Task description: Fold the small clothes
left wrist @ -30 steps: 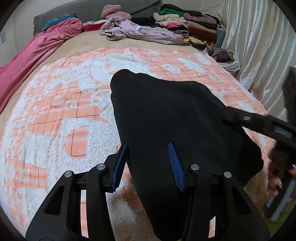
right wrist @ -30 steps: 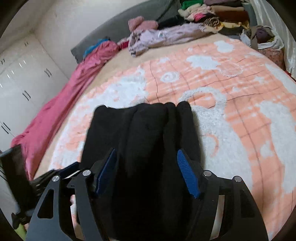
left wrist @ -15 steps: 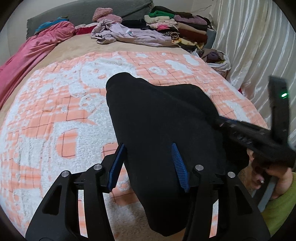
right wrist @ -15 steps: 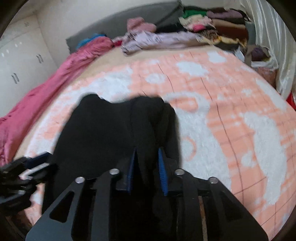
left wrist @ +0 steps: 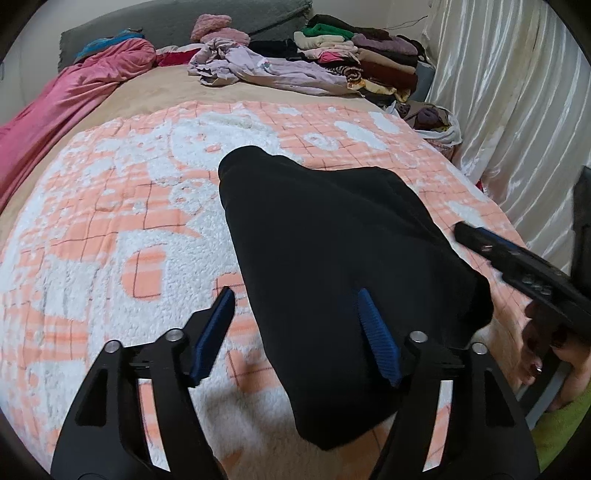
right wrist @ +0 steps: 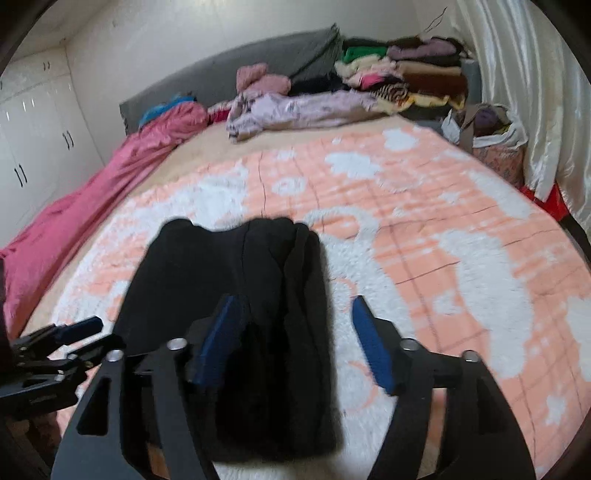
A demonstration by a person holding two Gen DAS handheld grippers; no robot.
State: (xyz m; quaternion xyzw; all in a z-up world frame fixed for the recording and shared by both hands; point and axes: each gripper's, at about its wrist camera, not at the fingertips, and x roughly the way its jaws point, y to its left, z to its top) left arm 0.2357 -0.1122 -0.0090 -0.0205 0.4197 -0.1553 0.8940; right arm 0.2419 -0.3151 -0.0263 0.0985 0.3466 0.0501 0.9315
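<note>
Change: your right gripper (right wrist: 295, 338) jaws reopened, releasing the black garment (right wrist: 236, 295).
Left gripper (left wrist: 297, 328): jaws widened, spread, pinching nothing.
Reason: fold rested flat on the bed (left wrist: 110, 229).

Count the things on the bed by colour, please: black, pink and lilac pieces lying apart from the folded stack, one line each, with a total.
Black: 1, the garment on the blanket.
Pink: 2, the quilt and the fluffy bundle.
Lilac: 1, the crumpled cloth.
Total: 4.
</note>
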